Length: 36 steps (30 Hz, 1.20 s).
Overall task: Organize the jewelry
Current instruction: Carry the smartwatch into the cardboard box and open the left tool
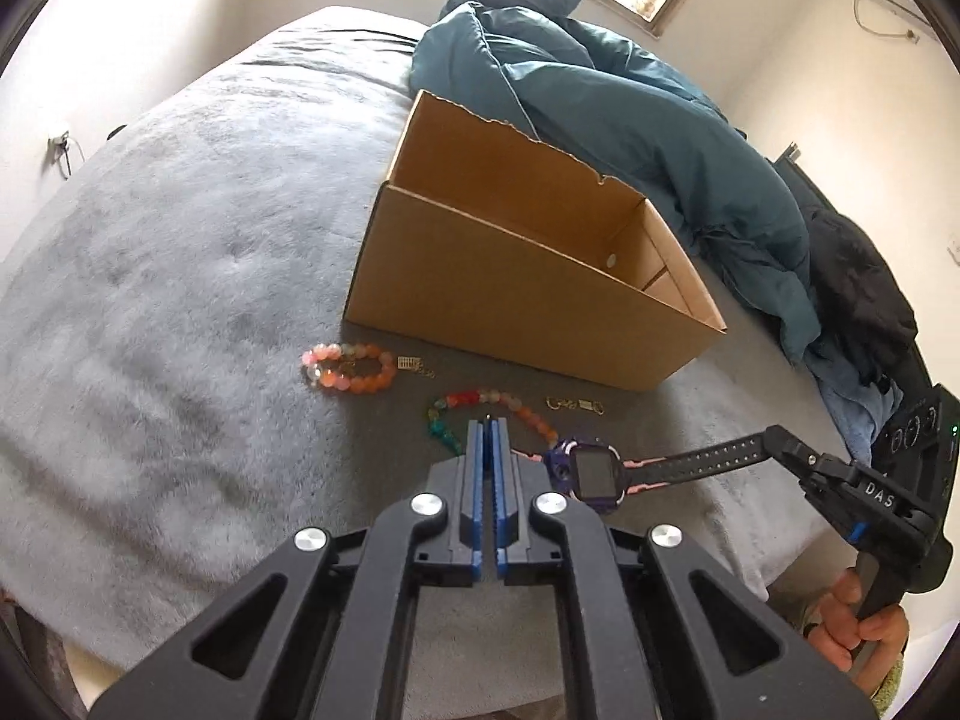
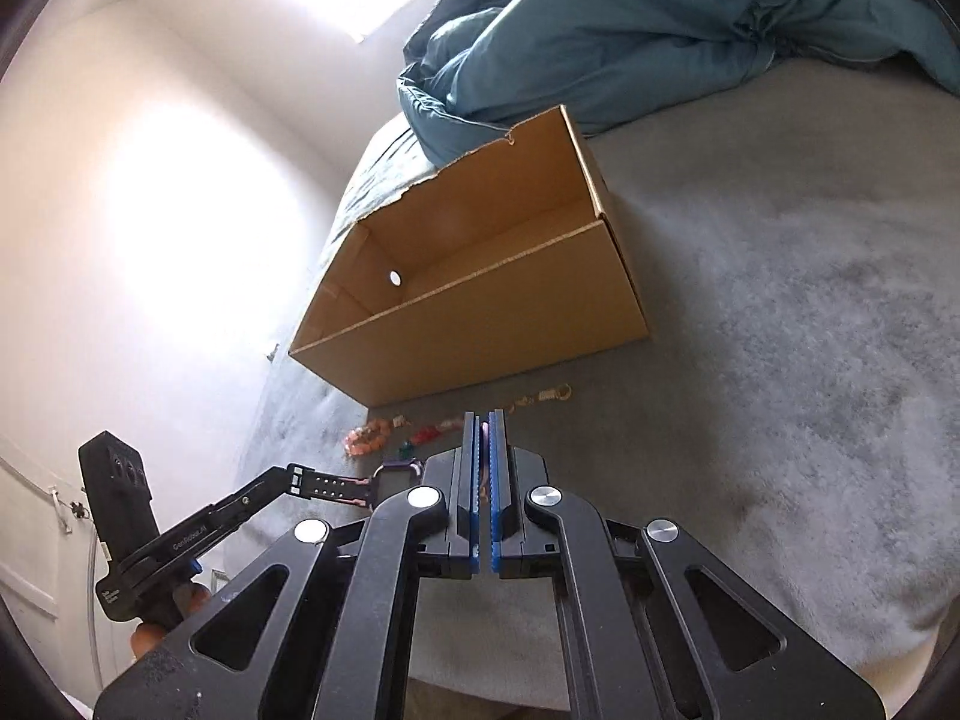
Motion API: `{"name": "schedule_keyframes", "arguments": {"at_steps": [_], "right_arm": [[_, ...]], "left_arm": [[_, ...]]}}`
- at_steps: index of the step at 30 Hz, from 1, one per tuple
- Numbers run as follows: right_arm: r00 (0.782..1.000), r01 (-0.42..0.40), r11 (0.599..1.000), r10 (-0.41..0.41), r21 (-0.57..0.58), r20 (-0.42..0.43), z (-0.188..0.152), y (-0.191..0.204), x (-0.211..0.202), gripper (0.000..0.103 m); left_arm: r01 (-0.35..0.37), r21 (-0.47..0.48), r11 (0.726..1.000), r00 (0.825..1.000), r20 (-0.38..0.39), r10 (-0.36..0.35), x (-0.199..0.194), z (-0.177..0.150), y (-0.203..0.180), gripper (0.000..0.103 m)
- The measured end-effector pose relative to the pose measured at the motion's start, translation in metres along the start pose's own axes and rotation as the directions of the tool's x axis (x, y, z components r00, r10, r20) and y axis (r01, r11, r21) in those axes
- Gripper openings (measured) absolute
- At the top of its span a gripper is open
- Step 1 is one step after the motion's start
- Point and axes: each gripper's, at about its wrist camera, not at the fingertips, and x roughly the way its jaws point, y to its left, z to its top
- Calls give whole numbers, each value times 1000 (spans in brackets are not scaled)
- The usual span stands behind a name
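Watch [image 1: 591, 471], purple-cased with a dark screen, hangs between the two grippers, just above the grey blanket [image 1: 180, 300]. Left gripper [image 1: 493, 426] has its blue-padded fingers [image 1: 477, 468] drawn together on one strap end, which shows as a thin pink-edged strip running from the fingers toward the case. Right gripper [image 1: 774, 438] comes in from the right, its tips pinched on the far end of the other strap [image 1: 714, 459], a black perforated band with pink trim.

From the right wrist view, a sliver of pink strap sits in the narrow slot between the right gripper's [image 2: 485, 420] closed pads [image 2: 495, 468], and the watch case [image 2: 396, 477] lies just left of them. Left gripper [image 2: 294, 476] reaches in from the lower left and clamps the perforated strap end.

Beyond the left fingertips, a mixed-colour bead bracelet [image 1: 480, 411] lies on the blanket, partly hidden by the fingers. An orange bead bracelet [image 1: 348, 367] lies farther left, with a small gold charm [image 1: 411, 363] just beside it. A gold clasp piece [image 1: 573, 404] lies near the box [image 1: 522, 276], an open cardboard one standing just behind all the jewelry. A teal duvet [image 1: 600, 90] is heaped behind the box.
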Motion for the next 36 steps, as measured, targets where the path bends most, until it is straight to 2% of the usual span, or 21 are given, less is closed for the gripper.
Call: {"name": "schedule_keyframes", "arguments": {"at_steps": [5,7,10,14,17,20,23,25,29,36], "right_arm": [[1000,-19,999,20,-29,9,10,14,-5,1],[999,-30,997,32,-67,35,24,27,-10,1],[996,-33,992,43,-125,79,54,48,-11,1],[993,-18,982,40,-185,114,104,68,6,1],[996,0,980,18,-199,90,139,71,39,1],[998,44,975,-33,-216,54,171,71,81,1],[997,69,977,-71,-202,-6,196,61,126,1],[993,95,976,-106,-196,-43,208,54,157,1],[981,139,971,-161,-196,-104,214,44,199,1],[957,172,970,-205,-171,-203,214,27,234,1]], "left_arm": [[12,31,999,999,49,-13,-19,10,-6,2],[16,60,998,996,91,-21,-29,27,-15,2],[7,99,995,989,148,-22,-39,62,-26,2],[-49,156,986,975,223,13,-31,123,-41,2],[-80,184,980,977,207,41,-4,159,-48,2],[-169,244,955,978,162,131,51,195,-57,2],[-225,278,934,974,105,203,97,216,-60,2],[-271,319,908,962,60,266,135,224,-60,2],[-332,390,859,935,18,353,181,226,-58,2],[-370,443,817,905,-25,424,214,228,-54,2]]}}
